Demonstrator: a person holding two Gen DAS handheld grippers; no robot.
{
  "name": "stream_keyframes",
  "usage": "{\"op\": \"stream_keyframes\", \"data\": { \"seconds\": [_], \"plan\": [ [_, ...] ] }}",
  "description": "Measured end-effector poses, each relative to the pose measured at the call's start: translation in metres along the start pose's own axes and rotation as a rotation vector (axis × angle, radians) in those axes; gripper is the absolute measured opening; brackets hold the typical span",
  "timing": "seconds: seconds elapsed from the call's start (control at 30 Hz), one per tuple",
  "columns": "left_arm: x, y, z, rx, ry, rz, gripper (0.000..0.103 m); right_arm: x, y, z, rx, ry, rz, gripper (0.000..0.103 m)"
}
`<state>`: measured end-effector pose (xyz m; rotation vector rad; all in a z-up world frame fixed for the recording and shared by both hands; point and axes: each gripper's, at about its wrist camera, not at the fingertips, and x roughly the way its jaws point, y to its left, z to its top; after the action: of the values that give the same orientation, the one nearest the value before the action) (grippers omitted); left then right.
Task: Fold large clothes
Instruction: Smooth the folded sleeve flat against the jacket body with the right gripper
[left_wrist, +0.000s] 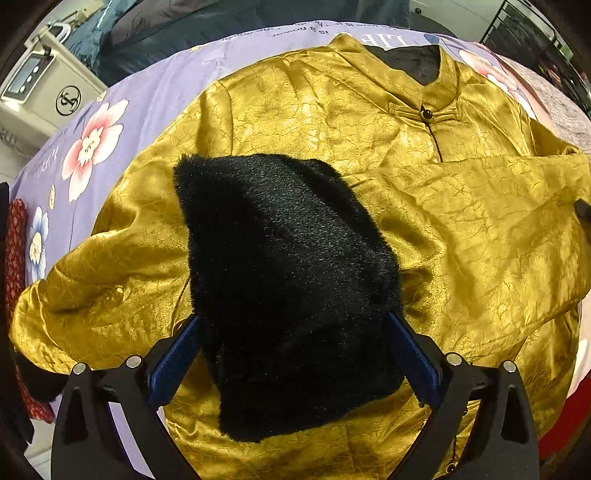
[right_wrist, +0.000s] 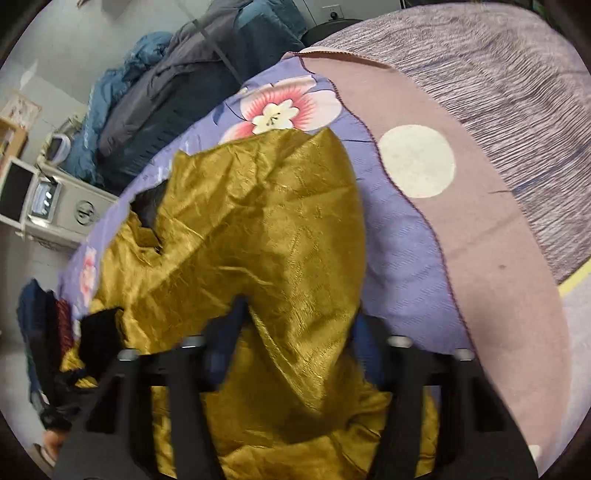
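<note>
Lilac flowered bedding (left_wrist: 122, 88) carries the gold jacket (left_wrist: 332, 122), spread front-up with its collar far from me. My left gripper (left_wrist: 295, 354) pinches the black furry cuff (left_wrist: 280, 266) between its jaws; my right gripper (right_wrist: 299, 354) clamps a gold sleeve fold (right_wrist: 266, 229). I judge both sleeves should land flat across the chest, edges squared, before I let go.

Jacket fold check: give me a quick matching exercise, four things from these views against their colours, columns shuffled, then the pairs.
Things:
1. jacket
2. fur lining
3. sheet
4. collar button

Colours:
A. plain black, shiny
B. lilac with pink flowers
C. gold, crinkled sheen
D. black, fuzzy

Pairs: 1-C, 2-D, 3-B, 4-A
</note>
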<state>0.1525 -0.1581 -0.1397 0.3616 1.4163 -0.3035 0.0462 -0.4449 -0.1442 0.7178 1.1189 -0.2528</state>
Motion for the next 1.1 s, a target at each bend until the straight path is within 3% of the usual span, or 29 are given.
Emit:
{"op": "stream_keyframes", "data": {
  "seconds": [0.1,0.27,0.4,0.57,0.63,0.67,0.7,0.77,0.83,0.93,1.1],
  "plan": [
    [-0.001,0.008,0.004,-0.055,0.003,-0.026,0.096,0.001,-0.003,0.009,-0.004,-0.005,-0.017,0.011],
    [-0.006,0.006,0.017,-0.055,-0.021,-0.038,0.097,-0.007,-0.022,0.034,0.022,-0.051,-0.141,0.009],
    [0.007,-0.018,0.027,0.029,0.003,0.013,0.097,0.010,-0.048,0.044,0.102,0.034,-0.152,0.010],
    [0.028,-0.028,0.031,0.048,0.047,0.048,0.097,-0.002,-0.036,0.044,0.052,0.002,-0.229,0.030],
    [0.032,-0.025,0.031,0.035,0.055,0.041,0.098,-0.028,-0.020,0.042,0.009,-0.110,-0.306,0.040],
    [0.034,-0.022,0.033,0.027,0.064,0.031,0.098,-0.040,-0.010,0.040,-0.028,-0.176,-0.340,0.054],
    [0.037,-0.018,0.035,0.020,0.070,0.024,0.098,-0.051,0.001,0.038,-0.071,-0.232,-0.342,0.059],
    [0.040,-0.012,0.036,0.005,0.079,0.012,0.098,-0.061,0.031,0.029,-0.201,-0.279,-0.293,0.059],
    [0.042,-0.009,0.035,0.005,0.080,0.013,0.098,-0.054,0.063,0.018,-0.363,-0.256,-0.255,0.059],
    [0.040,-0.011,0.035,0.019,0.071,0.025,0.098,-0.024,0.089,-0.005,-0.509,-0.150,-0.213,0.060],
    [0.038,-0.012,0.035,0.019,0.061,0.018,0.098,0.037,0.086,-0.038,-0.557,0.051,-0.283,0.060]
  ]
}}
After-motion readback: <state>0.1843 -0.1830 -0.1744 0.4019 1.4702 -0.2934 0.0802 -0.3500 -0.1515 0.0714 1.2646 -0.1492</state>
